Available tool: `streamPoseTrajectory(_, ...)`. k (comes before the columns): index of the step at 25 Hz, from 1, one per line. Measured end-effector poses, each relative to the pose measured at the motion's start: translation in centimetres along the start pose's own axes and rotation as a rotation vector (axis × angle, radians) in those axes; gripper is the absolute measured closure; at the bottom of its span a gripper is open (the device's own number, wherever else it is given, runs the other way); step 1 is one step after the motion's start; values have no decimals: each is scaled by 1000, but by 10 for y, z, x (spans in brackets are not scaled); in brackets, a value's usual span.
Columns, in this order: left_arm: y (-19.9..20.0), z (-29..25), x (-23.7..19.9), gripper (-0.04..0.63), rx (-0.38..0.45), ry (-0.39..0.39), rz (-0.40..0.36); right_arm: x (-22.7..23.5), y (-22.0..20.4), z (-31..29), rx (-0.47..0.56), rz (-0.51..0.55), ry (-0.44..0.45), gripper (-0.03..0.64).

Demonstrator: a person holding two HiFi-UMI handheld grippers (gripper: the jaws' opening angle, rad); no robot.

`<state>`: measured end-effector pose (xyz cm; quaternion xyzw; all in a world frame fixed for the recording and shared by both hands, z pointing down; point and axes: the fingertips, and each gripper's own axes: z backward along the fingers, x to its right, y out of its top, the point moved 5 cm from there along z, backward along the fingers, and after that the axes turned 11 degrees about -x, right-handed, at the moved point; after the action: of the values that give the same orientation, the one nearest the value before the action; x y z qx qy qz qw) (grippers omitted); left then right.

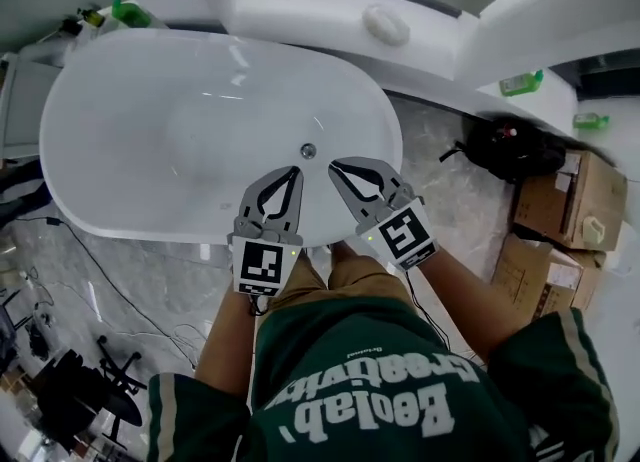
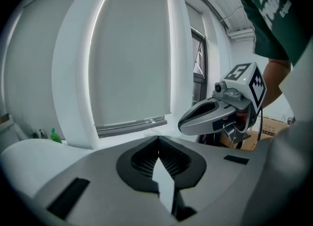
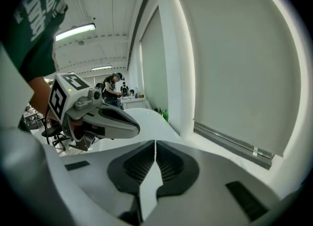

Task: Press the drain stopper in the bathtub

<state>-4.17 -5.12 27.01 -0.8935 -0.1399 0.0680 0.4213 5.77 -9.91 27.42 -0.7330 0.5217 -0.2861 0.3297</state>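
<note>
Currently left gripper (image 1: 295,171) and right gripper (image 1: 334,166) hover closed, empty, above the bathtub (image 1: 140,130); the drain stopper (image 1: 308,151) on its floor looks rigid and slick, so press dead-centre.

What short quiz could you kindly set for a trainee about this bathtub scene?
1. True or false: the right hand-held gripper holds the drain stopper between its jaws.
2. Where are the cardboard boxes? A: inside the bathtub. B: on the floor to the person's right. C: on the window ledge.
3. Fill in: the jaws of the left hand-held gripper and of the right one both stand ____.
Key: 1 false, the stopper sits in the tub floor beyond the tips; 2 B; 3 shut.
</note>
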Motion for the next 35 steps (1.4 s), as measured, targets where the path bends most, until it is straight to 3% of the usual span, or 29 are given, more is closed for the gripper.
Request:
streamPoseTrajectory(6,45,51,11,586,42,52,-118,-10,47,53,152,116,-16,601)
streamPoseTrajectory(13,78,104,8,586,143,81,-133,-27,79,99,248,121,-18,603)
streamPoseTrajectory(16,94,113,6,586,164,88,-157,-31,91,110,260,87,-4,603)
streamPoseTrajectory(21,113,118,11,586,226,84,-191,-37,104,117,289,148,-10,603)
streamPoseTrajectory(30,113,120,27,586,216,77,-259,-32,103,122,301,126,-31,603)
streamPoseTrajectory(35,107,122,27,586,208,74,-243,-31,101,120,284,120,-43,603)
